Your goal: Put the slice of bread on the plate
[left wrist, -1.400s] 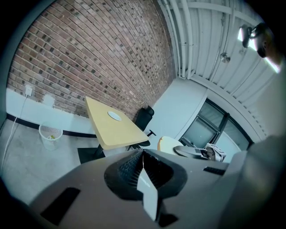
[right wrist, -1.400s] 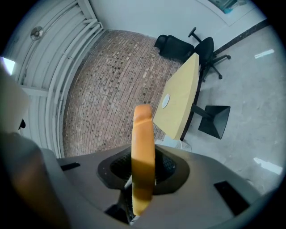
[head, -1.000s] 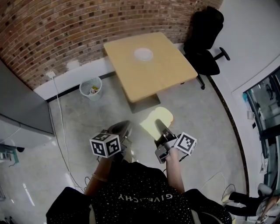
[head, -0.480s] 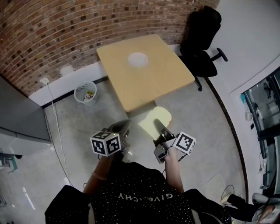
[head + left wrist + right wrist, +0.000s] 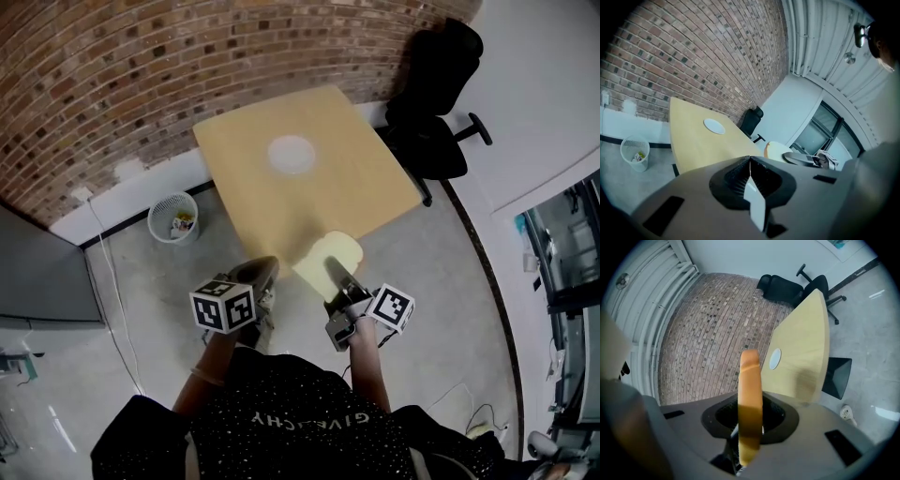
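Right gripper (image 5: 332, 270) jaws clamped on bread (image 5: 323, 255); left gripper (image 5: 262, 269) jaws together, empty; carry bread over tabletop (image 5: 375, 183) to plate (image 5: 291, 154); release low.

Table (image 5: 366, 187) sits ahead of the person, far edge near the brick wall (image 5: 141, 66). Plate (image 5: 291, 154) on the table, about mid-width, nearer the wall side. Office chair (image 5: 433, 103) off the table's far-right corner. Waste bin (image 5: 171, 217) on the floor (image 5: 141, 309) left of the table, beside the wall. Slice of bread (image 5: 319, 261) stands edge-on between the right gripper's (image 5: 335, 273) jaws, over the table's near edge. Left gripper (image 5: 257, 274) is level with it to the left, over the floor, just short of the table.
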### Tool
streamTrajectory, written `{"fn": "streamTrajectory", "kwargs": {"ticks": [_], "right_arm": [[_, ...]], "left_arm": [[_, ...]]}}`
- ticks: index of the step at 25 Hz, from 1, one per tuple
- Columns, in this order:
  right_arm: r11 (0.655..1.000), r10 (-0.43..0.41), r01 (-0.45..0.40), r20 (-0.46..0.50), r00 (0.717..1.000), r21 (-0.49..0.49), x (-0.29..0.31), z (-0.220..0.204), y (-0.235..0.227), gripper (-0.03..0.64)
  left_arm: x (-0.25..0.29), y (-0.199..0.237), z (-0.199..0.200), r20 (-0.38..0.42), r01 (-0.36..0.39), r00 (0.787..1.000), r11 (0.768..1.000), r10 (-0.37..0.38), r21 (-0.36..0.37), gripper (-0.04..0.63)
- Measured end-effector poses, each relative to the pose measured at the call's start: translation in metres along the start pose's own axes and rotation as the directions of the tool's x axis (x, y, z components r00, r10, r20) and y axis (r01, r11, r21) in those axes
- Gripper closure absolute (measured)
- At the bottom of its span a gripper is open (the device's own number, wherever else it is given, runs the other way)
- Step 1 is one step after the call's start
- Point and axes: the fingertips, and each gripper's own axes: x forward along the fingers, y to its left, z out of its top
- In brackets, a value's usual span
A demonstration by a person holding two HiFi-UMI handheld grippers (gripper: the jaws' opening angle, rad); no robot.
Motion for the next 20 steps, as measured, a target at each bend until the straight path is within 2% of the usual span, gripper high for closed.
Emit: {"fn": "streamTrajectory", "kwargs": {"ticks": [9, 12, 20], "right_arm": [[0.999, -0.008, 0.007, 0.016, 1.0, 0.035, 0.099, 0.07, -0.004, 0.525], [0.999, -0.014, 0.014, 0.014, 1.0, 0.031, 0.125, 0.084, -0.004, 0.525], [0.993, -0.11, 0.111, -0.025, 0.994, 0.04, 0.157, 0.104, -0.031, 0.525]], "left_arm": [[0.066, 0.054, 0.086, -0.036, 0.02, 0.999, 0.998, -0.018, 0.057, 0.584], [0.083, 0.072, 0.109, -0.035, 0.022, 0.999, 0.999, -0.021, 0.045, 0.584], [0.123, 0.098, 0.122, -0.064, 0.044, 0.997, 0.999, -0.044, -0.003, 0.584]]}}
